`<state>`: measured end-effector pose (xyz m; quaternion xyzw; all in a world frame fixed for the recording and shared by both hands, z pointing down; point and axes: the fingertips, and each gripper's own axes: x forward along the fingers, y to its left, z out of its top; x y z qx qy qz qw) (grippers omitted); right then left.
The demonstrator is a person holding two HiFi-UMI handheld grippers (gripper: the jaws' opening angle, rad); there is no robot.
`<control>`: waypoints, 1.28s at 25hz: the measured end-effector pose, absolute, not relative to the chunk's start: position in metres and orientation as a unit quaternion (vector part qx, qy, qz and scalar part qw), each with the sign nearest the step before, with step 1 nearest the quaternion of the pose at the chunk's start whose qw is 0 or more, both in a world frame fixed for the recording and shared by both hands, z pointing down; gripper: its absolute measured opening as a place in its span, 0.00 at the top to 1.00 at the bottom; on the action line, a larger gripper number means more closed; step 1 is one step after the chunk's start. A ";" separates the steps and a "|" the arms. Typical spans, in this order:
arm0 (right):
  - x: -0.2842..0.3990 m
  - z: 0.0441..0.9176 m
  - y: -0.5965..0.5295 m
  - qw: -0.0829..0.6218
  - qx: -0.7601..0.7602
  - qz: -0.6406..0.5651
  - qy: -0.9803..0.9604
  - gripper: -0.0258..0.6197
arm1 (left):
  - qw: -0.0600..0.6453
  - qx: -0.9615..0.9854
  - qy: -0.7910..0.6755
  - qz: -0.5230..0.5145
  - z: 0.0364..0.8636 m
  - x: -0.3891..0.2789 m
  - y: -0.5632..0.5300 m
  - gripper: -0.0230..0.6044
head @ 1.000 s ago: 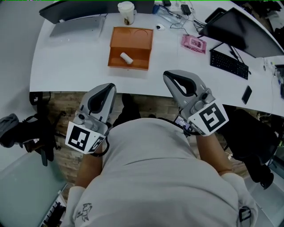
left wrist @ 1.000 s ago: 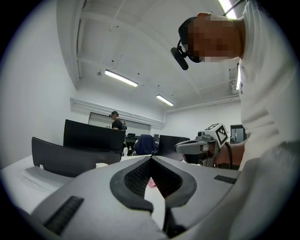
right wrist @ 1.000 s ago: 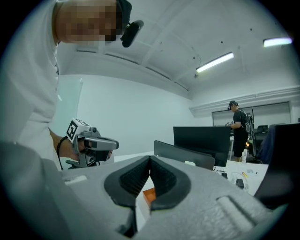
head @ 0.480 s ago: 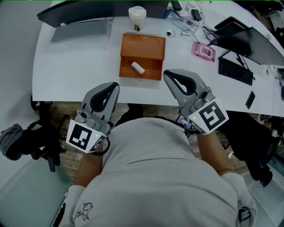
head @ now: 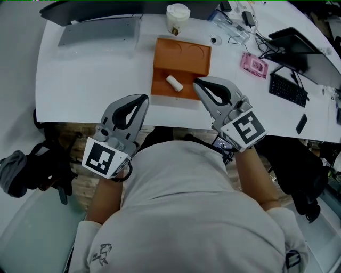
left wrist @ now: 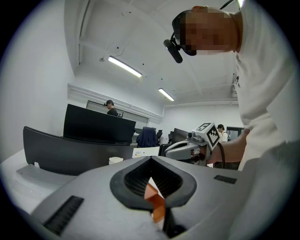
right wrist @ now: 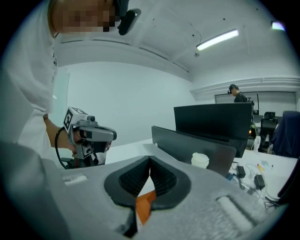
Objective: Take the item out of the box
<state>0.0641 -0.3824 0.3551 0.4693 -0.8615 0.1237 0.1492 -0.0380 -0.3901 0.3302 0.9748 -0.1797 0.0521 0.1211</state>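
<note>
Both grippers have come forward toward the white table [head: 80, 80] since a second ago, and the orange box now lies much closer to their tips than it did.

The left gripper [head: 143, 97], a grey hand-held tool with a marker cube at its back, has its jaws pressed together with nothing pinched. Its tip sits about at the table's near edge. The right gripper [head: 197, 82], of the same make, also has its jaws pressed together and carries nothing. From above, its tip overlaps the near right corner of the shallow orange rectangular box [head: 181, 53]. Whether it touches the box I cannot tell.

The box lies ahead of the left gripper and off to that gripper's right, with two round recesses in its far half. The short white cylinder [head: 174, 83] is in the box's near half, lying on its side. It sits just to the left of the right gripper's tip and apart from it, between the two grippers' lines.

In each gripper view a slice of orange shows through the opening behind the closed tips.

Beyond the box stands a white paper cup [head: 178, 16]. A pink packet [head: 253, 63] and a black keyboard [head: 288, 89] lie off to the right gripper's right. A flat grey panel [head: 98, 32] lies ahead of the left gripper.
</note>
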 end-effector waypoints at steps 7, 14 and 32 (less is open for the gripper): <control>0.051 0.407 -0.409 0.177 0.459 0.151 -0.858 0.90 | 0.139 0.972 -0.176 0.065 0.360 -0.050 -0.420 0.97; 0.040 0.449 -0.419 0.207 0.451 0.190 -0.847 0.85 | 0.147 0.971 -0.167 0.091 0.399 -0.055 -0.433 0.97; 0.038 0.603 -0.414 0.282 0.422 0.310 -0.804 0.77 | 0.158 0.966 -0.131 0.155 0.502 -0.058 -0.440 0.97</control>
